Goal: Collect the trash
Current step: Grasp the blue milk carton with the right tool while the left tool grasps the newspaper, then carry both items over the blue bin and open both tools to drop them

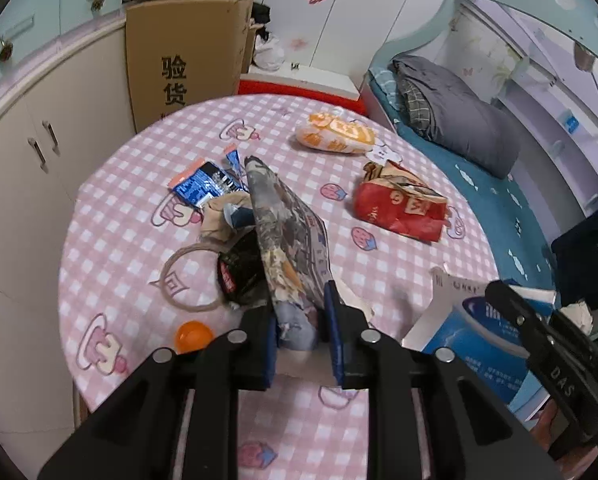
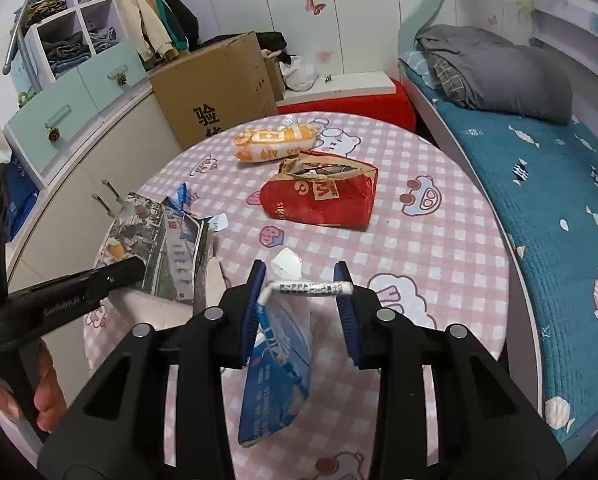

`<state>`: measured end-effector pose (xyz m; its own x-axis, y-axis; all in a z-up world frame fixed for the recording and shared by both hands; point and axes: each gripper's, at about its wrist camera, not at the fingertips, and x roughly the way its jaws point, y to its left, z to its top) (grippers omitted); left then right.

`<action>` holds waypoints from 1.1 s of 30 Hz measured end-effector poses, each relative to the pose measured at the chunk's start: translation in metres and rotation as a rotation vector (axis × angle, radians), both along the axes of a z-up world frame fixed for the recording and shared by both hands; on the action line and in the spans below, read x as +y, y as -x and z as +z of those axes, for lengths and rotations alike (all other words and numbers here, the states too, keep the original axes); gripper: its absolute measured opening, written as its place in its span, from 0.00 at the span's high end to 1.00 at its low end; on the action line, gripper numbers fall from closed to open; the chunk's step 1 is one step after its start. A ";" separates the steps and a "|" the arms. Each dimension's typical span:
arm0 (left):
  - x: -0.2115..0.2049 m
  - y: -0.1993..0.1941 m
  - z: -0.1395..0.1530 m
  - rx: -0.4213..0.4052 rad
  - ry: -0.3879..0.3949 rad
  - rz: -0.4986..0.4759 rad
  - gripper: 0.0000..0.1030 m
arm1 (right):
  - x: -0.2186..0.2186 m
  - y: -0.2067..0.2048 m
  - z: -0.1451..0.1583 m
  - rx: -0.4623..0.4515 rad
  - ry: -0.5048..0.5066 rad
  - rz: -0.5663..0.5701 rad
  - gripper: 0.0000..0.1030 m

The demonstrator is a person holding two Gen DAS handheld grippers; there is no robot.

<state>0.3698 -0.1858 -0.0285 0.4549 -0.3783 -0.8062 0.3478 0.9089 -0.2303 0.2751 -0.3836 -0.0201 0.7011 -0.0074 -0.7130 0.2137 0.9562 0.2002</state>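
Observation:
My left gripper (image 1: 299, 300) is shut on a printed paper bag (image 1: 283, 232), which stands up from the blue pads over the pink checked round table (image 1: 111, 208). My right gripper (image 2: 301, 268) is shut on a blue-and-white carton (image 2: 279, 364); its folded top edge spans the gap between the pads and the rest hangs below. The right view shows the left gripper (image 2: 133, 270) holding the printed bag (image 2: 159, 240) at the left. A red crumpled bag (image 2: 323, 200), an orange bread wrapper (image 2: 275, 142) and a blue snack wrapper (image 1: 203, 186) lie on the table.
An orange ball (image 1: 193, 336), a black wrapper (image 1: 239, 272) and a twine loop (image 1: 183, 280) lie near the left gripper. A cardboard box (image 1: 183, 56) and cabinets (image 1: 39, 152) stand behind the table. A bed (image 2: 539, 200) runs along the right.

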 end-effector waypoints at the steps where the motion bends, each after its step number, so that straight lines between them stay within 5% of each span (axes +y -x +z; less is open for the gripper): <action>1: 0.003 0.006 0.005 -0.013 -0.001 0.000 0.80 | 0.003 0.003 0.003 -0.006 0.008 0.000 0.67; 20: 0.100 0.071 0.042 -0.111 -0.054 0.099 0.80 | 0.119 0.034 0.041 -0.085 0.047 0.175 0.67; 33: 0.205 0.092 0.018 -0.064 -0.065 0.266 0.80 | 0.225 0.037 0.026 -0.050 0.070 0.366 0.67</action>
<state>0.2781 0.0187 -0.0105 0.5821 -0.1871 -0.7913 0.1066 0.9823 -0.1538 0.2379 -0.1590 0.0060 0.7002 0.2028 -0.6846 -0.1534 0.9791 0.1332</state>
